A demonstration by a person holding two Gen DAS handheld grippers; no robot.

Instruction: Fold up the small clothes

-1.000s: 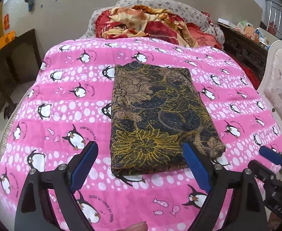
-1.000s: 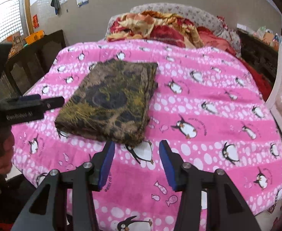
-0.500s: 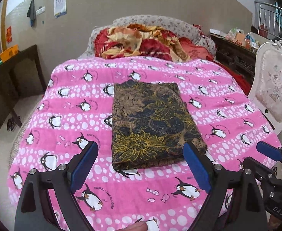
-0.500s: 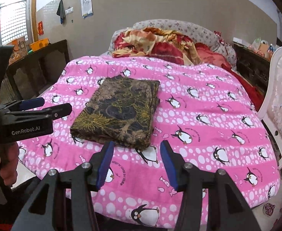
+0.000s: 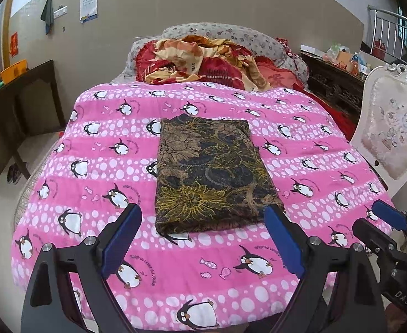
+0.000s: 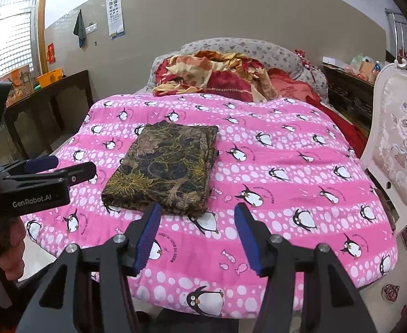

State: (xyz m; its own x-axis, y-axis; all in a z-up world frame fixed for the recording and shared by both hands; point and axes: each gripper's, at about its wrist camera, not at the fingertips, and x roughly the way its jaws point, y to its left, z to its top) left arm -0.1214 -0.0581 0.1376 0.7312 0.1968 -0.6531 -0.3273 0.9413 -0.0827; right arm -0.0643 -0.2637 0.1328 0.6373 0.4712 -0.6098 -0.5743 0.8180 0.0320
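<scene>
Hovering off the near edge of the bed, both claws open and empty, folded garment ahead.
Left claw point(image 5: 203, 236) has its jaws spread wide, framing the near short edge of the folded garment point(image 5: 211, 174); nothing held. Garment lies flat on the pink penguin quilt point(image 5: 98, 166), long axis running near to far, dead ahead of the left claw and ahead-left of the right claw point(image 6: 197, 233), whose jaws are also apart and empty. Left claw looks nearer. Fold looks done or near done. Open quilt on all sides, most on the right; chair point(image 6: 397, 138) at the right edge limits swing there.
</scene>
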